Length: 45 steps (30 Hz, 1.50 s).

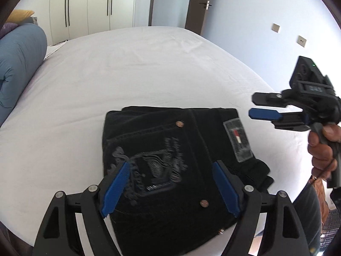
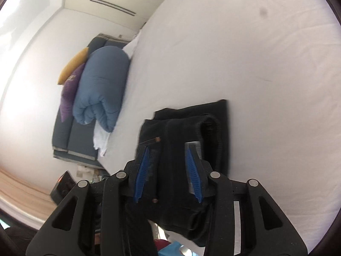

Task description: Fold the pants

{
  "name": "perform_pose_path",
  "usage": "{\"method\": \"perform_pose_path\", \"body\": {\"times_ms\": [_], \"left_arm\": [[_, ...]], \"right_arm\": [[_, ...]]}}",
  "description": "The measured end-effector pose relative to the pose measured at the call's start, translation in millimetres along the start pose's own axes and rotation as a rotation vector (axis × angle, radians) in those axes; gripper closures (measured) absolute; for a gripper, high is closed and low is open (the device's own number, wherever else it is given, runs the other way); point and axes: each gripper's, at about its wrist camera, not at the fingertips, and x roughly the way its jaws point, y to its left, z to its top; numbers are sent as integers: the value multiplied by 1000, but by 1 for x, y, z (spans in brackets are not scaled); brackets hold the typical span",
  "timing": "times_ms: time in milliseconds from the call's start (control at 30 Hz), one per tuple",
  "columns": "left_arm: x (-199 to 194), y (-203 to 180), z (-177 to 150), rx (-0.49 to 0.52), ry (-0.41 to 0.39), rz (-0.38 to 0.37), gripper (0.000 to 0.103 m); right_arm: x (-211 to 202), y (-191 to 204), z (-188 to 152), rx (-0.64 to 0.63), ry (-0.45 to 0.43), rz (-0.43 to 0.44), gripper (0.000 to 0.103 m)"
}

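Observation:
Black jeans lie folded into a compact stack on the white bed, near its front edge, with a printed back pocket and a grey waist label facing up. My left gripper is open and empty, hovering over the stack. My right gripper shows at the right in the left wrist view, held in a hand above the bed beside the stack, fingers apart. In the right wrist view the right gripper is open and empty above the jeans.
A rolled blue duvet lies at the bed's left end, with yellow and purple pillows behind it. A wardrobe and a door stand beyond the bed. A dark bench stands by the bed.

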Motion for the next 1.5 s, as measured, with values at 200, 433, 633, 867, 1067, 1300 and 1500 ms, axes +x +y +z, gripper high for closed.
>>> {"method": "perform_pose_path", "body": {"times_ms": [200, 433, 633, 867, 1067, 1300, 1500], "left_arm": [[46, 10, 25, 8, 55, 29, 40], [97, 21, 42, 23, 113, 39, 47], [82, 19, 18, 20, 93, 44, 47], [49, 14, -33, 13, 65, 89, 46], [24, -4, -77, 29, 43, 118, 46], [23, -9, -88, 19, 87, 104, 46], [28, -11, -86, 21, 120, 102, 45]], "right_arm": [[61, 10, -13, -23, 165, -59, 67], [60, -56, -51, 92, 170, -133, 103], [62, -55, -50, 35, 156, -182, 103], [59, -59, -54, 29, 131, -173, 103], [61, -44, -56, 11, 114, -197, 103], [54, -30, -62, -4, 98, -228, 101], [35, -29, -94, -51, 84, -189, 100]]}}
